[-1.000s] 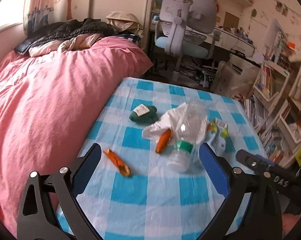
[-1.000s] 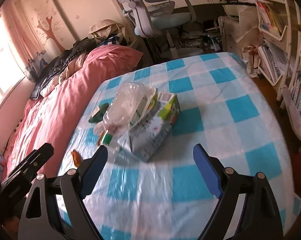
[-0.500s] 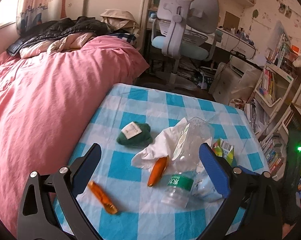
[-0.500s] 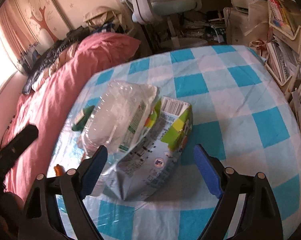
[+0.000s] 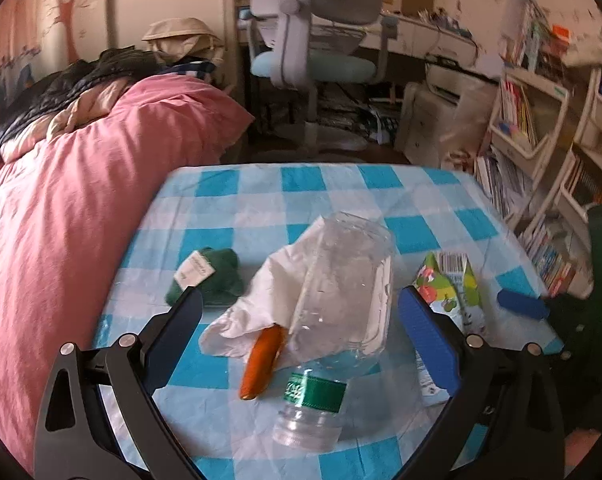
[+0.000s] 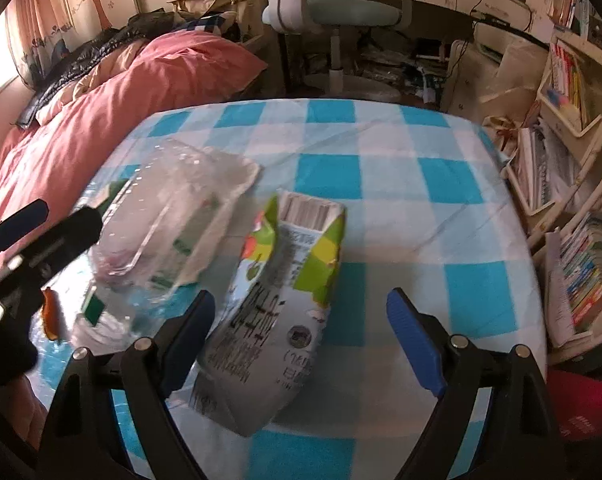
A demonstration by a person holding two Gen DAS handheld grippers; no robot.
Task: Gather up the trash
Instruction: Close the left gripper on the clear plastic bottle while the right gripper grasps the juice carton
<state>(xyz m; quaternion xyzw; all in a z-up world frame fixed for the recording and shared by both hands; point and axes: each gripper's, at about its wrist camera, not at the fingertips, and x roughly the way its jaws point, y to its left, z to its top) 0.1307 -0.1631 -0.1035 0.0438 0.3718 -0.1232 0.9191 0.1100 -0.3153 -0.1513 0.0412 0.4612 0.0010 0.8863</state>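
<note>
A crushed clear plastic bottle (image 5: 341, 300) with a green label lies on the blue-checked table (image 5: 261, 192), on a white crumpled tissue (image 5: 269, 292) and an orange wrapper (image 5: 261, 360). A dark green cloth wad (image 5: 209, 276) lies to its left. A flattened green and silver drink carton (image 5: 449, 292) lies to its right. My left gripper (image 5: 297, 336) is open, its fingers either side of the bottle. My right gripper (image 6: 297, 336) is open around the near end of the carton (image 6: 281, 308), with the bottle (image 6: 169, 216) to its left.
A pink-covered bed (image 5: 61, 200) runs along the table's left edge. A desk chair (image 5: 313, 40) stands beyond the far edge. Bookshelves (image 5: 541, 140) and stacked books stand on the right. The left gripper shows at the left of the right wrist view (image 6: 29, 240).
Both grippers have moved forward and lower over the table. The bottle now sits between the left fingers and the carton between the right fingers. A second orange wrapper has dropped out of view.
</note>
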